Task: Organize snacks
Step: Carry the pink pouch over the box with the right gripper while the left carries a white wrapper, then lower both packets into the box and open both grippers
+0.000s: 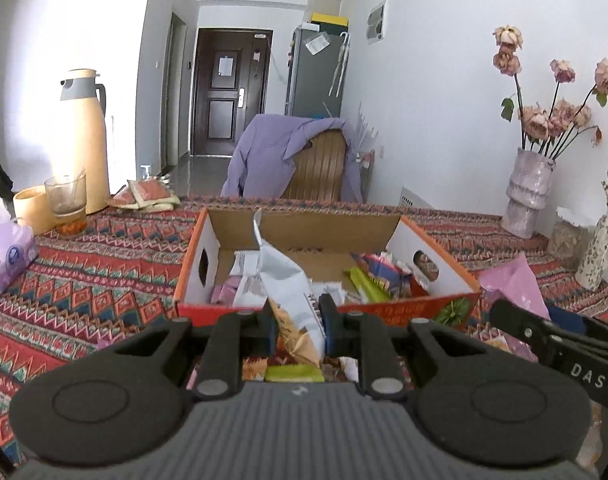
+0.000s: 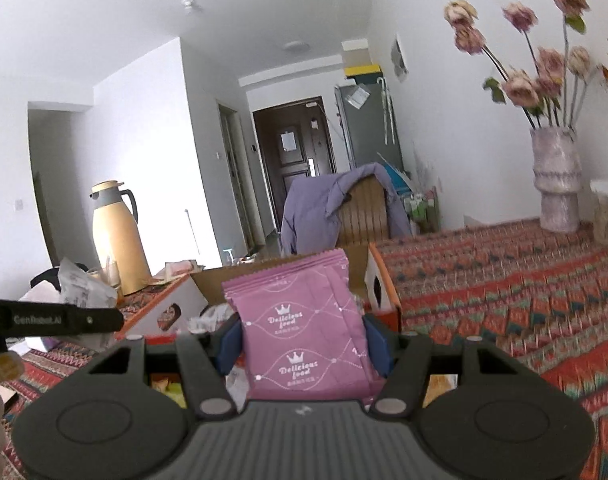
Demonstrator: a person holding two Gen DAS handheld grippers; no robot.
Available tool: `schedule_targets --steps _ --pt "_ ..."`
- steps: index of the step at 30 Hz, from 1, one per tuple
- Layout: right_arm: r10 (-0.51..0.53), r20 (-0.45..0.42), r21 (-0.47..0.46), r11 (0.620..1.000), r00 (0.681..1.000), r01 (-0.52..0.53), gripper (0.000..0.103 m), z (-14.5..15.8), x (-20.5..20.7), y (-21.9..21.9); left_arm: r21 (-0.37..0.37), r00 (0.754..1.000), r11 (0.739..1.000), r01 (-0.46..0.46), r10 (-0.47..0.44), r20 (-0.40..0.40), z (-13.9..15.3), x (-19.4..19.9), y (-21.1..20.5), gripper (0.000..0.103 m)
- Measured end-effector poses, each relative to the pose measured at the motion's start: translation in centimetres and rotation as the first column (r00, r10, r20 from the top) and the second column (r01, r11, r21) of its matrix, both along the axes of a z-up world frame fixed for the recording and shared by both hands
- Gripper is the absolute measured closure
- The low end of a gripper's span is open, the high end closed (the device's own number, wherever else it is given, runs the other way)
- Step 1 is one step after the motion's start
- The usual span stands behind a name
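A white snack bag stands upright, clamped in the left hand-held gripper, just in front of the near wall of an open cardboard box with orange edges. Inside the box lie more wrapped snacks, among them a green one. The right hand-held gripper is closed on a pink packet printed "Delicious food", held upright near the box's right end. The box sits on a counter covered by a red patterned cloth. Farther off on the counter stand a cream jug, a glass, and a vase of dried roses.
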State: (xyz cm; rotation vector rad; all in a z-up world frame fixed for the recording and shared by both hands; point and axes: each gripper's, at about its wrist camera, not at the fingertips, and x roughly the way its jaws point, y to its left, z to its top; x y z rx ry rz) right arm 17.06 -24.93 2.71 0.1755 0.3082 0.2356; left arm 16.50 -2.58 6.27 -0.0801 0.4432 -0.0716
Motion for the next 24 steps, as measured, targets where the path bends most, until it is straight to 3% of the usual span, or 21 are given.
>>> schedule_targets --steps 11,24 --pt "-0.017 -0.014 -0.056 0.998 1.0 0.016 0.041 2.1 6.5 1.9 0.045 0.998 0.999 0.0 -0.003 0.065 2.4 3.2 -1.2 0.083" --pt "-0.049 -0.087 -0.096 0.995 0.995 0.041 0.041 1.3 14.5 4.5 0.059 0.998 0.997 -0.058 0.057 0.026 1.5 10.6 -1.0 0.082"
